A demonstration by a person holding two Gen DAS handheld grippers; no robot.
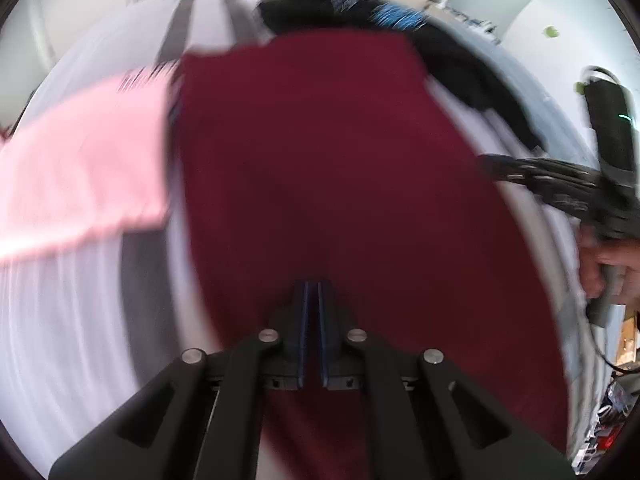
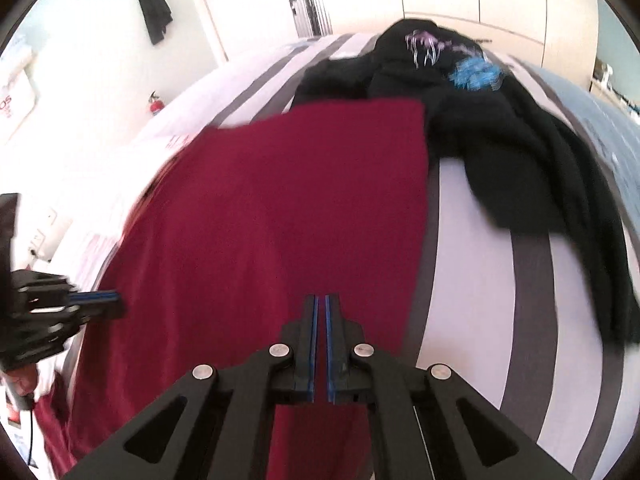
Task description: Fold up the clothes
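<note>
While both grippers tilt steeply down, left gripper (image 1: 312,292) and right gripper (image 2: 321,306), jaws together, hover over smooth maroon cloth (image 2: 280,208).

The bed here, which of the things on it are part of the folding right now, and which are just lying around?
In the job:
maroon garment, spread on the striped bed cover
left gripper, shut
right gripper, shut

Lying about:
black clothes pile
pink cloth
suitcase
dark garment hanging on the wall
</note>
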